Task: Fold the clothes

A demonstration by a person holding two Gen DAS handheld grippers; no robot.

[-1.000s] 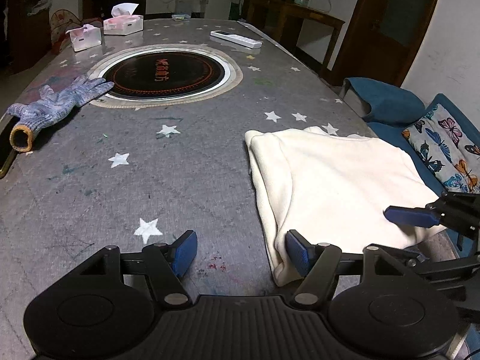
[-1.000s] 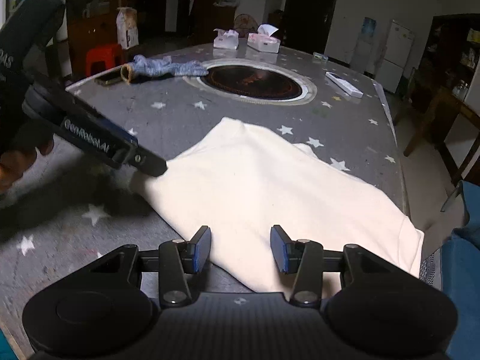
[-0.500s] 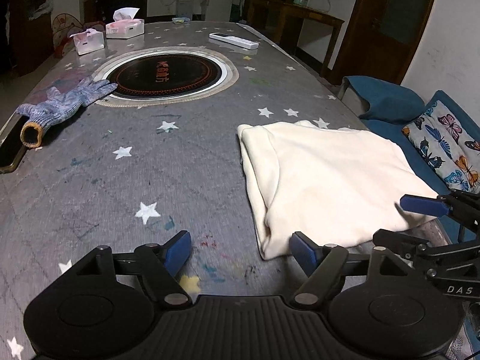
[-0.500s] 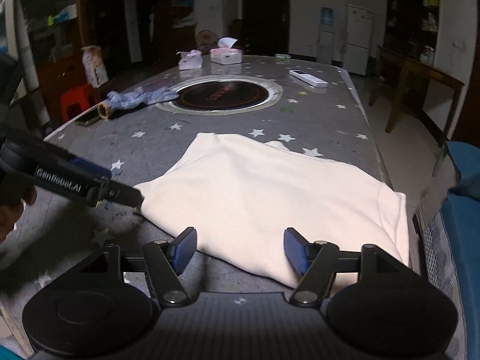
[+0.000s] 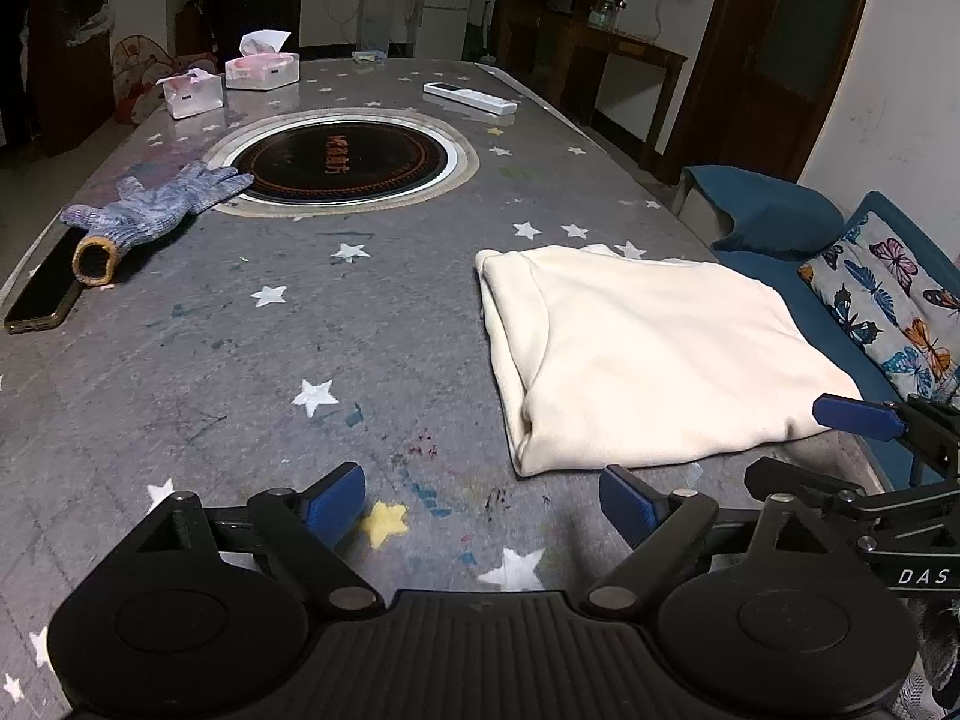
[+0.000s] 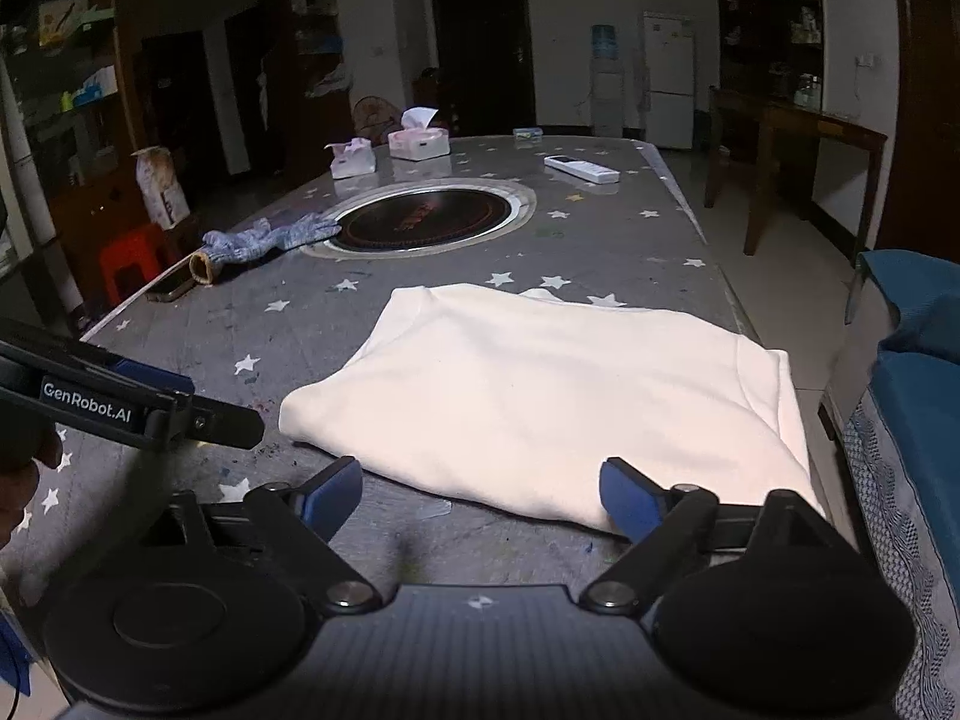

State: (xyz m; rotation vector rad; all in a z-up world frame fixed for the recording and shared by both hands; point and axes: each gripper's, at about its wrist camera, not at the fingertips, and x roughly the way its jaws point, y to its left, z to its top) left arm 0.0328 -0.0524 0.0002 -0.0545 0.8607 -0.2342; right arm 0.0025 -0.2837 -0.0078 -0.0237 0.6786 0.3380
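The folded cream sweatshirt lies flat near the desk edge. Both the left gripper and right gripper have just been opening; their fingers stand apart, holding nothing.

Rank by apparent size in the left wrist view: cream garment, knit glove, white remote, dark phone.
1. Cream garment, by far the largest.
2. Knit glove.
3. Dark phone and white remote look alike; the remote lies farther off, so unsure.

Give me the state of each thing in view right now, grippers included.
Garment: folded, flat on table, not gripped.
Left gripper: open, jaws just widened, empty.
Right gripper: open, jaws just widened, empty, at the garment's near edge.
Glove: lying flat, fingers touching the cooktop ring.
Phone: face up, screen dark.
Tissue box: tissue sticking out.
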